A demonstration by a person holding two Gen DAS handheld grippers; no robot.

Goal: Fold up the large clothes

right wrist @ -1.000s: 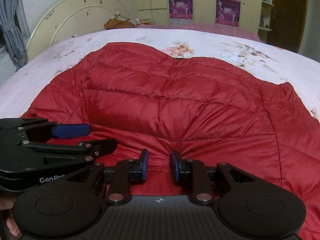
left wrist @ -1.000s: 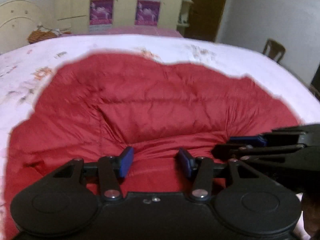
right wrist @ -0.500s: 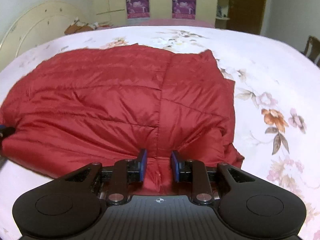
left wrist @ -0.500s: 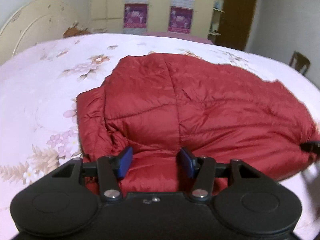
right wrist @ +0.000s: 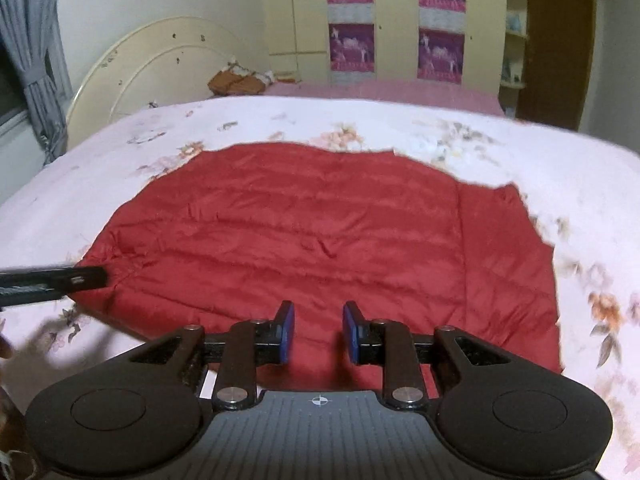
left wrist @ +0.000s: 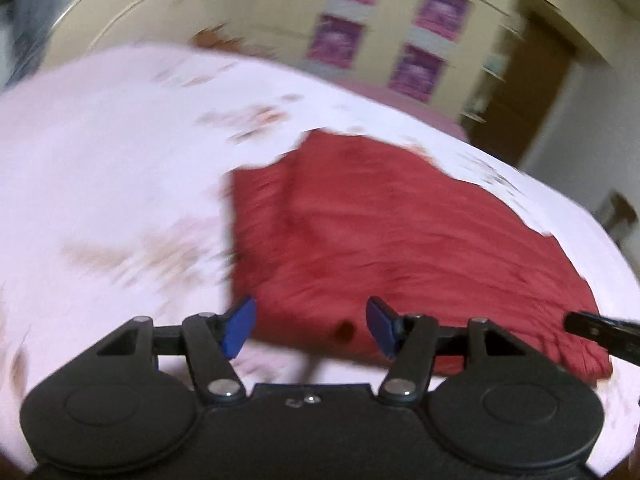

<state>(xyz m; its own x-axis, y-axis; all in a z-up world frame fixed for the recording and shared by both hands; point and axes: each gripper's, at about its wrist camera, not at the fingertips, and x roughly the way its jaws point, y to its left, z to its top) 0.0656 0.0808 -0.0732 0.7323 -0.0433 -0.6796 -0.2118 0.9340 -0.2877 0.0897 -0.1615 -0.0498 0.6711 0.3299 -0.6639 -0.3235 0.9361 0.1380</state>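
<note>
A red quilted puffer jacket (right wrist: pixel 320 240) lies folded into a rough rectangle on the floral bedspread (right wrist: pixel 560 168). In the blurred left wrist view the jacket (left wrist: pixel 400 248) lies ahead and to the right. My left gripper (left wrist: pixel 310 328) is open and empty above the jacket's near left edge; it also shows at the jacket's left edge in the right wrist view (right wrist: pixel 52 280). My right gripper (right wrist: pixel 318 332) is open and empty above the jacket's near edge. Its tip shows at the far right in the left wrist view (left wrist: pixel 600 330).
A cream headboard (right wrist: pixel 160 68) stands at the back left with a brown bundle (right wrist: pixel 238 82) beside it. Wardrobe doors with purple posters (right wrist: pixel 396 20) and a brown door (right wrist: pixel 556 40) are behind the bed. A grey curtain (right wrist: pixel 28 52) hangs at left.
Both grippers have drawn back and apart from the jacket. The left one swung left, blurring its view, and now looks over the jacket's left end. Both jaws stay open.
</note>
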